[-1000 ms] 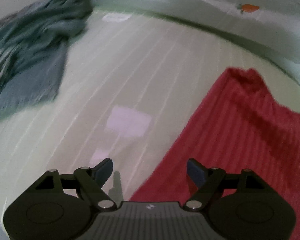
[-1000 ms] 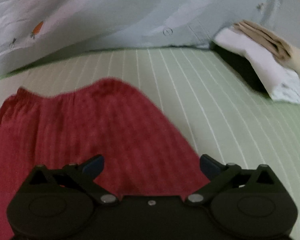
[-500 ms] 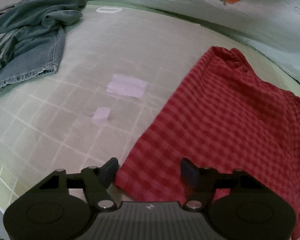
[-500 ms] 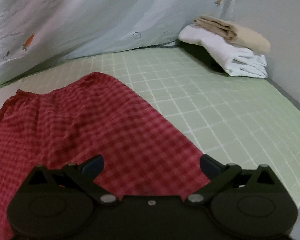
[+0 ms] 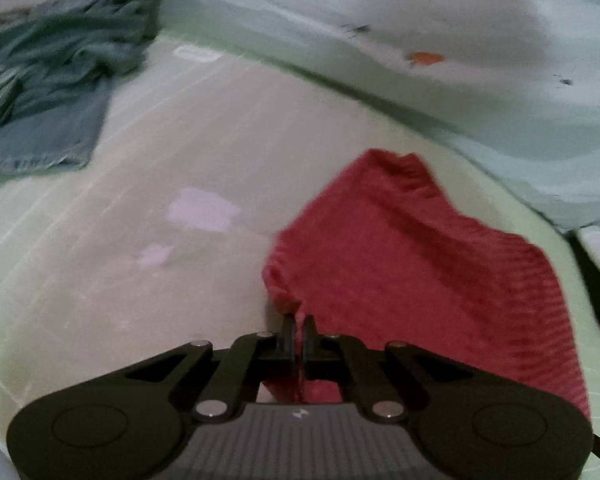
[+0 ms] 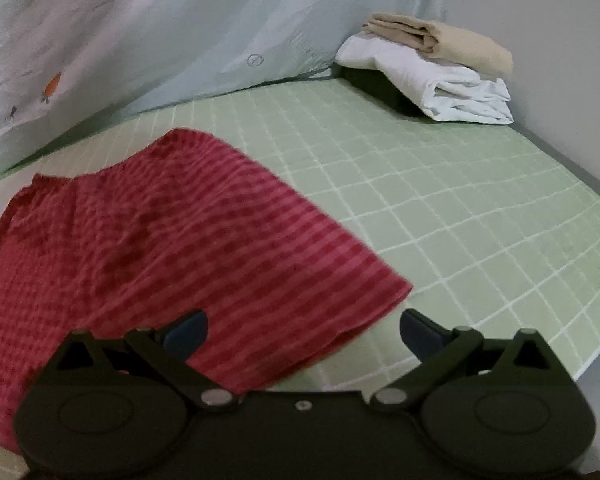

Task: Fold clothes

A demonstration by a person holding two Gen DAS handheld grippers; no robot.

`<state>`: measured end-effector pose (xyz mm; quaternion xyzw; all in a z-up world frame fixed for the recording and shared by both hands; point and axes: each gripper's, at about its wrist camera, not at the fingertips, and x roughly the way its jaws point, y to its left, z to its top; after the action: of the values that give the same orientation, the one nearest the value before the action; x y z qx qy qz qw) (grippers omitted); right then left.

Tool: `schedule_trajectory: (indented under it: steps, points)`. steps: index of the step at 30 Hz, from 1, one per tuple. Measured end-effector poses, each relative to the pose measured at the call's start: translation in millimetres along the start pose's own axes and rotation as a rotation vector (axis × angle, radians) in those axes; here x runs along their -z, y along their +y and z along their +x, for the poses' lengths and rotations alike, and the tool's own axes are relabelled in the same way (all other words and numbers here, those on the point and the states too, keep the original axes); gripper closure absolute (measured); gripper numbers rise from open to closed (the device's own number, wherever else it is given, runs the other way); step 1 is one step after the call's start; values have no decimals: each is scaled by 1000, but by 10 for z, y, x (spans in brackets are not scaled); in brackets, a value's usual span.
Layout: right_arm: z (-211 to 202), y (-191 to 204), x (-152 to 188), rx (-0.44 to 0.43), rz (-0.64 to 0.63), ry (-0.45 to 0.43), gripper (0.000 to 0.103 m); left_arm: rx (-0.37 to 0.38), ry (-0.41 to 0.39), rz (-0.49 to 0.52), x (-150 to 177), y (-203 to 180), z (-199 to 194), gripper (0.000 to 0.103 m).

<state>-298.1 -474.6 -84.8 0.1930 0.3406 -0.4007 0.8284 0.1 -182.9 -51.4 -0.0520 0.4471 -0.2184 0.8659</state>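
Red checked shorts [image 5: 420, 264] lie on the pale green grid sheet [image 5: 180, 140] of a bed. My left gripper [image 5: 298, 334] is shut on the shorts' near left corner, and the cloth bunches up just beyond the fingertips. In the right wrist view the shorts [image 6: 160, 240] spread from the left to the middle. My right gripper [image 6: 302, 330] is open, and its jaws stand either side of the shorts' near right corner, just above it.
A heap of blue-grey and denim clothes [image 5: 52, 92] lies at the far left. A light duvet with carrot prints [image 5: 440, 40] runs along the back. A stack of folded white and beige clothes [image 6: 432, 68] sits at the far right corner. The bed's edge [image 6: 580, 360] is near right.
My left gripper has closed on the shorts' left corner and pulled it up and inward. My right gripper has shifted right toward the shorts' near right corner and stayed open.
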Motion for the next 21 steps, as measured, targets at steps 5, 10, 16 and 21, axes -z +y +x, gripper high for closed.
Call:
schedule_trajectory:
  steps: [5, 10, 16, 21]
  points:
    - [65, -384, -149, -26, -31, 9, 0, 114, -21, 15, 128, -845, 6, 101]
    - [176, -933, -330, -27, -24, 17, 0, 242, 0, 185, 487, -2050, 172, 101]
    - [322, -1495, -485, -39, -16, 26, 0, 208, 111, 356, 1173, -2978, 505, 79]
    - [459, -1692, -546, -83, -30, 40, 0, 69, 127, 300, 1430, -2890, 466, 56]
